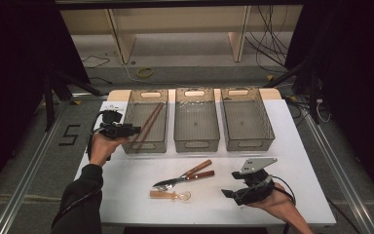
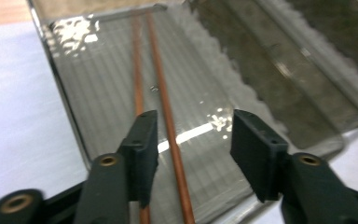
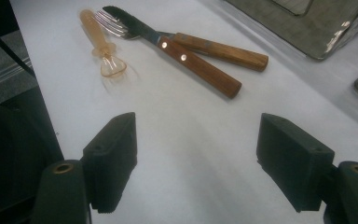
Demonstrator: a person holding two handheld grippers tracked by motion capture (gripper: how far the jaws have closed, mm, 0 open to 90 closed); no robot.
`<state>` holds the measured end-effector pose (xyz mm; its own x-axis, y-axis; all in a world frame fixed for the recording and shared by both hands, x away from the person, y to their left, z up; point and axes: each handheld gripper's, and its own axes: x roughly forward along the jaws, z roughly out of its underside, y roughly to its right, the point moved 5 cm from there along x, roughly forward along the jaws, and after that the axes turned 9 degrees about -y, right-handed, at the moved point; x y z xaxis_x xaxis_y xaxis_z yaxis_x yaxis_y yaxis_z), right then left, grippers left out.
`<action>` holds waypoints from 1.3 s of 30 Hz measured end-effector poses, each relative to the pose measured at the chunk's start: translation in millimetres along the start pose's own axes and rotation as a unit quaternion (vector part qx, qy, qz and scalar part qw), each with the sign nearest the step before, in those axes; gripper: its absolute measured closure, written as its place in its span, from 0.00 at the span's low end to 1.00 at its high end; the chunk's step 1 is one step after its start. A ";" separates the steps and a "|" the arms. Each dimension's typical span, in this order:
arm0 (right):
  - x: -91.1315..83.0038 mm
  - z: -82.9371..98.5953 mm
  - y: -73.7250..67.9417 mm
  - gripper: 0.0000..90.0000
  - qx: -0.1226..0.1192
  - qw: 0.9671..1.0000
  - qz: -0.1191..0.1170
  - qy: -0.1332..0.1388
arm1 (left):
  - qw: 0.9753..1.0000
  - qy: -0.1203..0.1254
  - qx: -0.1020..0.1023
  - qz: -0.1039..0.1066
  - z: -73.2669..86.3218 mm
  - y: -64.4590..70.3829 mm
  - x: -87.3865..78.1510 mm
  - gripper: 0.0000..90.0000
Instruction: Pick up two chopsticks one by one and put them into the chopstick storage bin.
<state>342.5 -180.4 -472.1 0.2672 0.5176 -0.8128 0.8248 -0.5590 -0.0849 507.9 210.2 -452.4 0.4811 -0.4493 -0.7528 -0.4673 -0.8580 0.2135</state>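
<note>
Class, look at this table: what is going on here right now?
A person sorts cutlery into three clear bins. The left gripper hangs open over the left bin, where two chopsticks already lie. The right gripper waits open above the table, near the knife, fork and small plastic spoon lying loose.

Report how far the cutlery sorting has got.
Done: the chopsticks lie in the left bin. In hand: nothing; the left gripper hangs open over that bin, and the right gripper is open above bare table. Left: the knife, fork and small plastic spoon are on the table; the middle bin and right bin look empty.
</note>
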 end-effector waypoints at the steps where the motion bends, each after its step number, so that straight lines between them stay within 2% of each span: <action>1: -0.2 0.0 0.2 0.33 -0.001 1.000 0.000 0.001 | 1.000 0.005 0.001 0.006 0.3 2.4 -2.6 0.51; 6: -0.6 0.3 0.2 0.33 0.001 1.000 0.001 0.002 | 0.999 0.016 0.030 0.030 5.6 19.5 -11.6 0.42; 8: -1.1 0.2 0.4 0.33 0.001 1.000 0.002 0.004 | 0.998 0.031 0.040 0.044 10.0 28.0 -16.3 0.39; 11: -2.2 0.0 0.5 0.33 0.003 1.000 0.004 0.009 | 0.996 0.023 0.064 0.052 12.9 36.4 -19.6 0.35; 14: -2.5 -0.1 0.4 0.33 0.003 1.000 0.005 0.016 | 0.993 0.030 0.085 0.073 13.9 49.3 -24.5 0.33; 18: -1.6 0.7 0.2 0.33 0.004 1.000 0.005 0.018 | 0.989 0.022 0.124 0.081 17.1 67.7 -26.1 0.30; 22: -2.3 1.2 -0.4 0.33 0.003 1.000 0.005 0.021 | 0.983 0.007 0.157 0.090 22.8 85.7 -24.9 0.27; 26: -3.3 1.4 -0.3 0.33 0.005 1.000 0.005 0.023 | 0.977 -0.007 0.192 0.092 28.8 100.6 -24.4 0.25; 30: -2.4 1.9 -0.8 0.33 0.004 1.000 0.006 0.022 | 0.972 -0.024 0.215 0.096 36.0 112.1 -23.4 0.25; 35: -1.5 2.2 -1.9 0.33 0.004 1.000 0.004 0.020 | 0.962 -0.054 0.251 0.095 47.4 122.5 -20.0 0.25; 37: -1.4 2.3 -2.0 0.33 0.003 1.000 0.004 0.020 | 0.960 -0.062 0.257 0.093 51.0 126.7 -19.3 0.25; 39: -1.2 2.4 -1.9 0.33 0.003 1.000 0.004 0.020 | 0.955 -0.071 0.271 0.092 54.6 130.5 -19.5 0.26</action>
<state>339.4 -181.4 -472.4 0.2939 0.5383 -0.7898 0.8194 -0.5674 -0.0818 397.1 120.6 -443.9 0.2669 -0.5089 -0.8184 -0.8686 -0.4949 0.0245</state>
